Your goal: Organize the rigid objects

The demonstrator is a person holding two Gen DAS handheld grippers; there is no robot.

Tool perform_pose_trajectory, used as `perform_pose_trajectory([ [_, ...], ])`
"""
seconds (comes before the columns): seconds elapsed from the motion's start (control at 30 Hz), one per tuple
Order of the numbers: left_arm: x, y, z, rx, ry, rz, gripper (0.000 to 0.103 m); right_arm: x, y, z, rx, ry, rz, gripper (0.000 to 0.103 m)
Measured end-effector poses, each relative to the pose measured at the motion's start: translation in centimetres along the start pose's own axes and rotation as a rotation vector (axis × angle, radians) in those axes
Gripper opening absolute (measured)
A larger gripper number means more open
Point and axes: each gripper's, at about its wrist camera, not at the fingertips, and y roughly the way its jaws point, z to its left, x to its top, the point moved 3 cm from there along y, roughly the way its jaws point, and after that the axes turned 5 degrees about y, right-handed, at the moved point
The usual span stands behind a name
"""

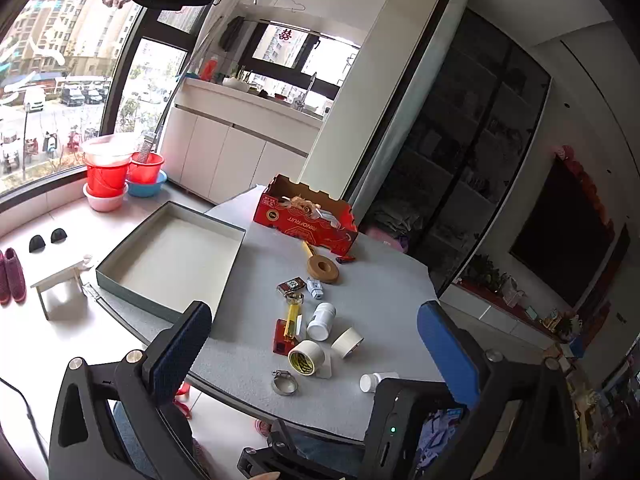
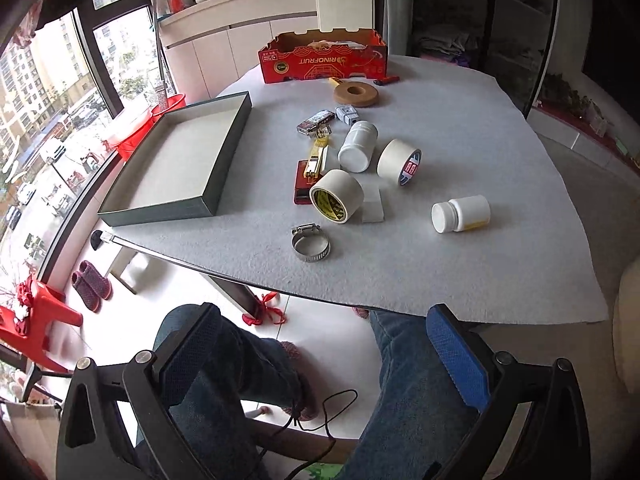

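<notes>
Blue pads line both grippers, and each pair of fingers stands wide apart with nothing between. The left gripper (image 1: pixel 316 344) hangs over the near edge of the grey table (image 1: pixel 380 292); the right gripper (image 2: pixel 324 352) is held off the table, above a person's jeans (image 2: pixel 404 392).

At twelve o'clock from the right gripper lies a metal hose clamp (image 2: pixel 311 242), then a tape roll with yellow print (image 2: pixel 335 196) resting against a white block (image 2: pixel 373 205). A second tape roll (image 2: pixel 399 162) lies at one o'clock beside a white jar (image 2: pixel 357 146). Only the right view shows the small white bottle (image 2: pixel 460 213) whole; in the left view the right gripper's body covers most of it.

At eleven o'clock sits the empty grey tray (image 2: pixel 188 206). The red carton (image 2: pixel 324 60) stands at the far edge, a wooden ring (image 2: pixel 356 94) just before it.
</notes>
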Motion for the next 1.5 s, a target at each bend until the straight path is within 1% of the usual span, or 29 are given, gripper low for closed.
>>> perform_pose_trajectory([
  [0.03,-0.1,0.4,0.1,0.013,-0.001,0.013,0.103,0.0,0.1,-0.1,-0.007,0.001,0.0,0.103],
  [0.07,-0.2,0.6,0.2,0.039,-0.006,0.016,0.103,-0.1,0.2,-0.3,-0.006,-0.001,0.0,0.103],
  [0.1,-0.3,0.7,0.4,0.081,0.0,0.018,0.103,-0.1,0.3,-0.4,-0.005,0.0,-0.001,0.103],
  [0.13,-0.4,0.8,0.6,0.101,0.002,0.018,0.103,-0.1,0.5,-0.6,-0.009,0.008,0.002,0.103],
  [0.23,-0.6,1.4,1.1,0.098,-0.024,0.03,0.103,-0.1,1.2,-1.3,-0.027,0.023,0.022,0.103],
  [0.4,-1.3,2.4,0.1,0.11,0.02,0.069,0.103,-0.6,2.1,-1.3,-0.058,0.005,0.045,0.103],
  [0.57,-1.5,3.1,0.0,0.111,0.017,0.093,0.103,-0.5,2.2,-1.6,-0.089,0.01,0.036,0.103],
  [0.73,-1.7,3.3,-0.4,0.116,0.039,0.099,0.103,-0.7,2.6,-1.7,-0.067,0.03,0.055,0.103],
  [0.83,-1.5,3.5,-0.2,0.107,0.027,0.104,0.103,-0.7,2.6,-1.8,-0.054,0.036,0.058,0.103],
  [0.93,-1.2,4.1,0.4,0.096,0.013,0.133,0.103,-0.7,2.9,-1.5,-0.037,-0.005,0.077,0.103],
  [1.0,-1.1,4.8,0.7,0.115,0.054,0.142,0.103,-0.5,2.8,-1.7,-0.034,-0.026,0.064,0.103],
  [1.07,-1.3,5.9,1.2,0.136,0.109,0.178,0.103,0.0,2.9,-2.9,-0.005,-0.008,0.064,0.103],
  [1.13,-2.1,7.8,2.0,0.145,0.17,0.259,0.103,0.7,3.2,-5.0,0.023,0.033,0.074,0.103],
  [1.2,-3.3,9.9,2.5,0.161,0.234,0.354,0.103,1.3,3.3,-8.0,0.027,0.082,0.071,0.103],
  [1.27,-4.5,11.8,2.6,0.181,0.297,0.41,0.103,1.8,3.5,-10.8,0.02,0.115,0.075,0.103],
  [1.3,-5.2,12.7,2.5,0.186,0.324,0.435,0.103,2.2,3.6,-12.1,0.002,0.127,0.079,0.103],
  [1.4,-7.0,15.5,1.5,0.169,0.359,0.507,0.103,3.2,4.0,-14.5,-0.037,0.149,0.09,0.103],
  [1.5,-8.6,18.4,0.4,0.148,0.361,0.558,0.103,4.3,5.0,-14.9,-0.023,0.133,0.117,0.103],
])
